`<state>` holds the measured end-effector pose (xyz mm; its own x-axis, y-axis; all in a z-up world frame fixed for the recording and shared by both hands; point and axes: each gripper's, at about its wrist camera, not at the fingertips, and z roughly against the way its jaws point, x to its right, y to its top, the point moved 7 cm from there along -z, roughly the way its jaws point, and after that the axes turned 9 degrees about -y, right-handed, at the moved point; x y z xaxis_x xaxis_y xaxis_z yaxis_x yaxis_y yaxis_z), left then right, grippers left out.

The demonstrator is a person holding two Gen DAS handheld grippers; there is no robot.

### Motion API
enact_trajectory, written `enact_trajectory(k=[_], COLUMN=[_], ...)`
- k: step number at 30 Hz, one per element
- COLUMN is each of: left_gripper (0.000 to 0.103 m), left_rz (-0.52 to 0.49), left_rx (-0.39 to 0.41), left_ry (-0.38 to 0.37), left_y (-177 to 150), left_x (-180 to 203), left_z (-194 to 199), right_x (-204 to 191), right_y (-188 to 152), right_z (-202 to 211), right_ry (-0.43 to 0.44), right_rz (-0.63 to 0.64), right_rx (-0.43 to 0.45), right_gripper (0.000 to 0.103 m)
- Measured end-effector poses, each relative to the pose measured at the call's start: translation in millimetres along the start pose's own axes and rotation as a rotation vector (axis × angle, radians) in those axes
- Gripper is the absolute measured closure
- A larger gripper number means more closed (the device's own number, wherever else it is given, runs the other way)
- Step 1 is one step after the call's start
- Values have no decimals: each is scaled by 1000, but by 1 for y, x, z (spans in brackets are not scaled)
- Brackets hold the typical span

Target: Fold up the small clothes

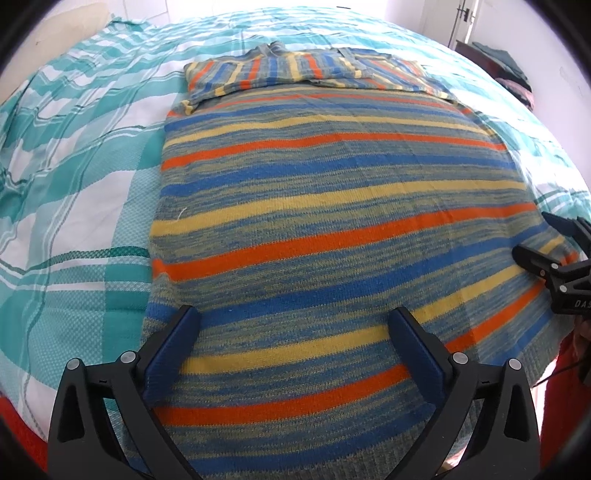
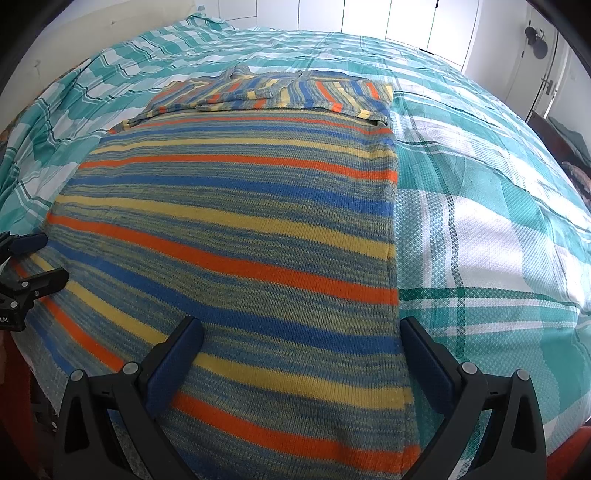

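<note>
A striped knit sweater (image 1: 332, 206), blue, yellow, orange and grey-green, lies flat on the bed with both sleeves folded across its far end (image 1: 306, 70). It also shows in the right wrist view (image 2: 236, 229). My left gripper (image 1: 295, 321) is open, empty, over the sweater's near left part. My right gripper (image 2: 301, 332) is open, empty, over its near right edge. The right gripper also shows at the right edge of the left wrist view (image 1: 546, 243). The left gripper shows at the left edge of the right wrist view (image 2: 44, 254).
The bed carries a teal and white checked cover (image 1: 74, 155), which also shows in the right wrist view (image 2: 480, 206). A dark cabinet with folded clothes (image 1: 506, 62) stands at the far right. White closet doors (image 2: 388, 18) stand behind the bed.
</note>
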<state>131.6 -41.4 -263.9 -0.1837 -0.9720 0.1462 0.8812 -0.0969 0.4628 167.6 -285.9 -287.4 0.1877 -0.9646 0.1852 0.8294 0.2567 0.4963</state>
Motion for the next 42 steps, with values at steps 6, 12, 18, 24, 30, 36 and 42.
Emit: enact_trajectory(k=[6,12,18,24,30,36,42], left_gripper=[1,1,1,1,1,1,1], left_rz=[-7,-14,-19,-21,-22,-22,-25], left_rx=[6,3,4,3,2,3,2], left_ry=[3,3,5,7,8,8,5], left_y=[-1,-2,-3,-3,-3,-3,-3], left_x=[0,1,2,2,2,2,0], left_z=[0,1,0,0,0,-1,-2], right_x=[0,1,0,0,0,0,0], right_y=[-1,-2,-3,-3,-3,-3,-4], right_z=[0,1,2,1,1,1,1], right_ry=[6,13,11,10,9,9,9], right_rz=[-3,-2,-3,-3,-3,-3,-4], right_rx=[5,7,11,18,25,26,25], right_gripper=[0,0,0,0,0,0,0])
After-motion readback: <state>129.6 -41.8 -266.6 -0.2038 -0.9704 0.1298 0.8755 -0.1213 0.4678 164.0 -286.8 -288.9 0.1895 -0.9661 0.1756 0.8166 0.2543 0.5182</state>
